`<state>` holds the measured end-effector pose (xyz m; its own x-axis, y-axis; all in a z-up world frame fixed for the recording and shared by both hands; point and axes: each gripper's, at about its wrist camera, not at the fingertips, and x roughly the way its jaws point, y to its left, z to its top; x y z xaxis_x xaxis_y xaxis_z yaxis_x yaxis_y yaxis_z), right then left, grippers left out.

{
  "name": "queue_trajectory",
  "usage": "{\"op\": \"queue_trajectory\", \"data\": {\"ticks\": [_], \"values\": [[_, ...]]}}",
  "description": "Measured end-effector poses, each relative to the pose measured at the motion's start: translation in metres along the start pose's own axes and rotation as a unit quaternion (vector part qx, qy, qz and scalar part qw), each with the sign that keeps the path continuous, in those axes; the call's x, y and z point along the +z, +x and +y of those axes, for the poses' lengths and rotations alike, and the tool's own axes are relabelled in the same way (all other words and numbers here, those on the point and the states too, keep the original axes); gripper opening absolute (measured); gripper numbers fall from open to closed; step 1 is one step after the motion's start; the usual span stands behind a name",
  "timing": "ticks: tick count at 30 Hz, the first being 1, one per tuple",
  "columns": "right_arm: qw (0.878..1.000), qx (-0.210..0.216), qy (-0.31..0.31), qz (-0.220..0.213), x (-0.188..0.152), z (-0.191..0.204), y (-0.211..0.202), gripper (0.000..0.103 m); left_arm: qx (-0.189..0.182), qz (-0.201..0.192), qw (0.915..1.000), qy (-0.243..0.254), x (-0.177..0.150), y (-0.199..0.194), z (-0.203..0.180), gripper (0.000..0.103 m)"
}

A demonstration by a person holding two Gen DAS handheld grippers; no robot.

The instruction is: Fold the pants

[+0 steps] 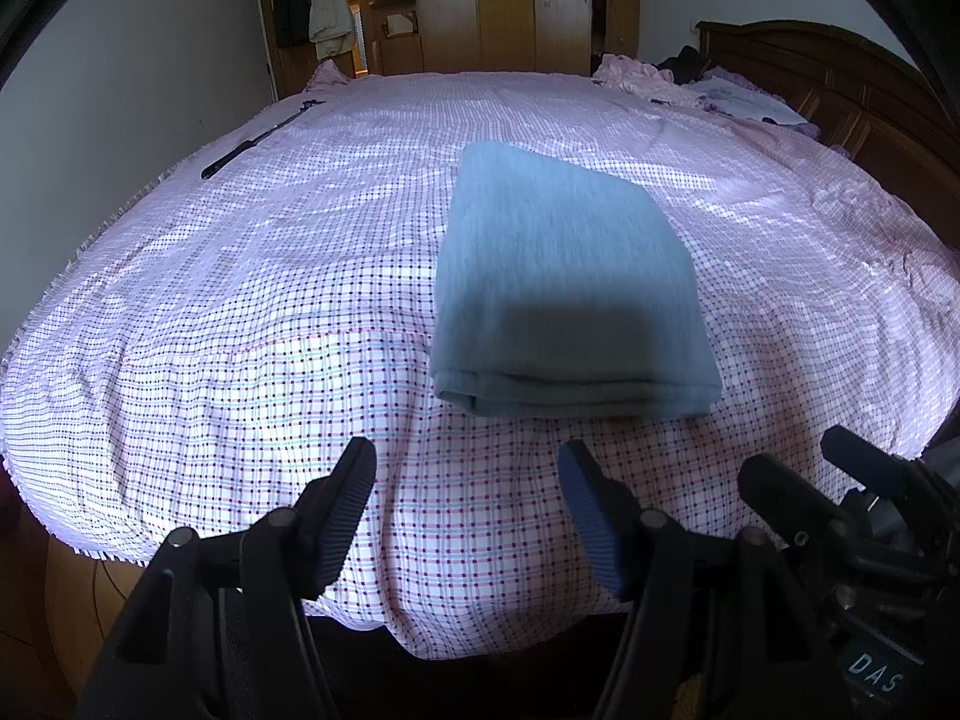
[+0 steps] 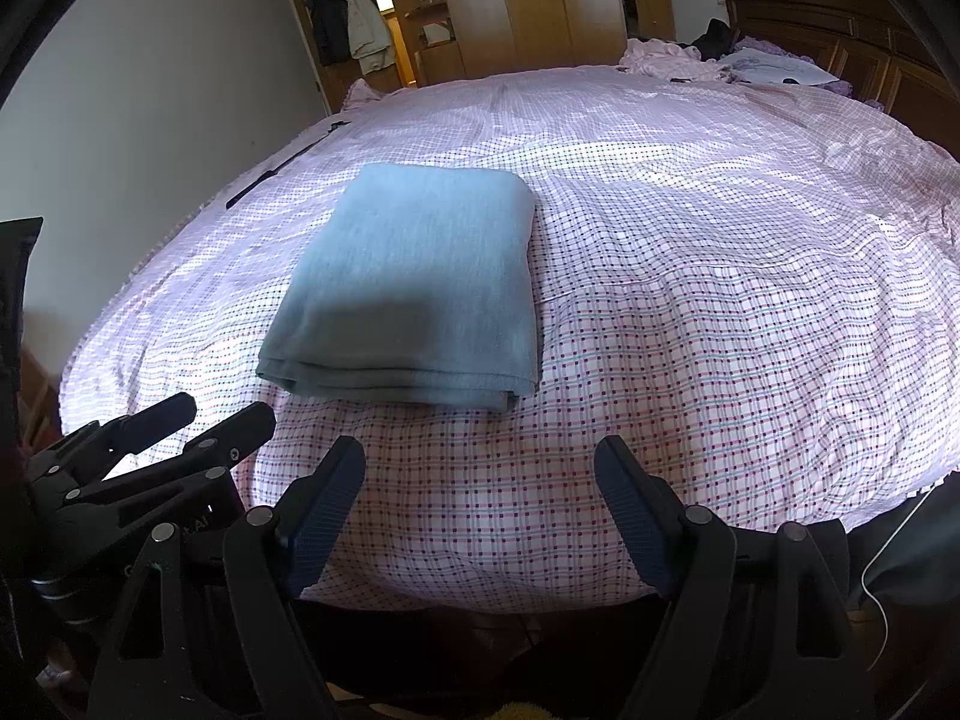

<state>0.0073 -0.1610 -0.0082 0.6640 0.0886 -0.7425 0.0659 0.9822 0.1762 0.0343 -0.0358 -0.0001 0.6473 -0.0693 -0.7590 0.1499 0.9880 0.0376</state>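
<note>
The blue-grey pants (image 1: 564, 276) lie folded into a flat rectangle on the pink checked bedspread (image 1: 240, 312), folded edge toward me. They also show in the right wrist view (image 2: 414, 288). My left gripper (image 1: 465, 468) is open and empty, held back from the pants near the bed's front edge. My right gripper (image 2: 480, 462) is open and empty too, to the right of the pants' near edge. The right gripper shows in the left wrist view (image 1: 840, 480), and the left gripper shows in the right wrist view (image 2: 198, 420).
A black rod (image 1: 258, 138) lies at the bed's far left edge. Crumpled pink and purple clothes (image 1: 690, 90) are piled by the dark wooden headboard (image 1: 840, 78). Wooden wardrobes (image 1: 510, 6) and hanging coats (image 1: 324, 6) stand beyond the bed.
</note>
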Motion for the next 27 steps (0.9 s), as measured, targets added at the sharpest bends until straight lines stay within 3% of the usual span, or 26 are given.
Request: {"op": "queue_trajectory", "data": {"ticks": [27], "values": [[1.000,0.003,-0.004,-0.001,0.0014,0.0000,0.0007,0.074,-0.004,0.001,1.0000,0.002,0.0002,-0.0005,0.0011,0.067]]}}
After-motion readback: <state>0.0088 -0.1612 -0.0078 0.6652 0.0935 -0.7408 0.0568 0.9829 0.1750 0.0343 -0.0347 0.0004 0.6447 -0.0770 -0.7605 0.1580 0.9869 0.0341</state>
